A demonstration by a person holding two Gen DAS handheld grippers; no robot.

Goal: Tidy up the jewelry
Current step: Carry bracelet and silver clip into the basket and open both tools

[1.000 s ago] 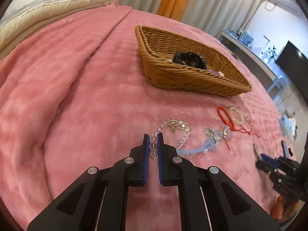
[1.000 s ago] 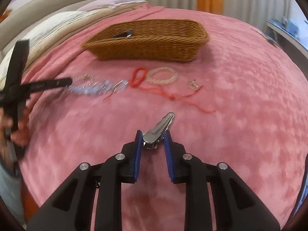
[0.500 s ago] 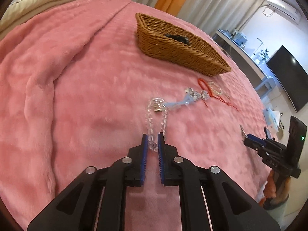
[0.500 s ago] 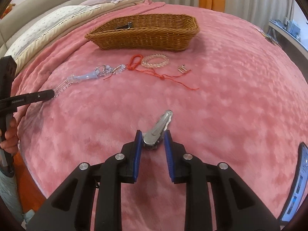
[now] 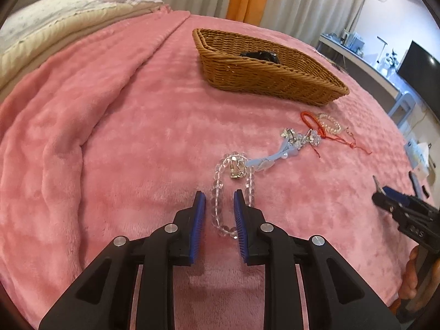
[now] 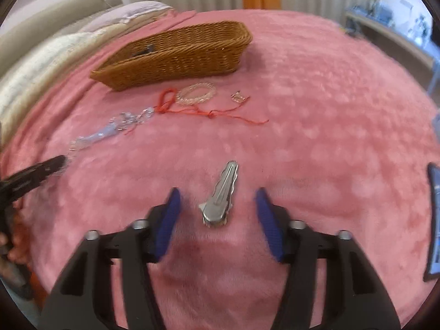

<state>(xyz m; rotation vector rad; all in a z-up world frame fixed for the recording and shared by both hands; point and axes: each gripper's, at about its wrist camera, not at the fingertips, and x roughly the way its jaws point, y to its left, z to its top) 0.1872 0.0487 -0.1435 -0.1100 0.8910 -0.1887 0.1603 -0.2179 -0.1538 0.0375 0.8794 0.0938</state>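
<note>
My left gripper (image 5: 219, 196) is open; the near end of a clear bead bracelet (image 5: 220, 192) lies on the pink blanket between its fingers. A pale blue beaded piece (image 5: 277, 155), a red cord (image 5: 316, 126) and a pink bead bracelet (image 5: 330, 122) lie beyond it. My right gripper (image 6: 217, 192) is open wide around a silver hair clip (image 6: 222, 195) that lies on the blanket. The red cord (image 6: 198, 110), the pink bracelet (image 6: 196, 95) and a small gold piece (image 6: 238, 96) lie ahead. The wicker basket (image 5: 275, 77) (image 6: 176, 55) holds a dark object (image 5: 260, 55).
The pink blanket (image 5: 110, 115) has a long fold at the left, with pillows (image 5: 55, 24) behind. A desk and a dark screen (image 5: 418, 63) stand at the far right. The right gripper shows at the left view's right edge (image 5: 407, 211). A phone edge (image 6: 434, 220) is at right.
Both grippers have opened. The left one let go of the clear bead bracelet, the right one let go of the silver hair clip; both pieces now lie on the blanket.
</note>
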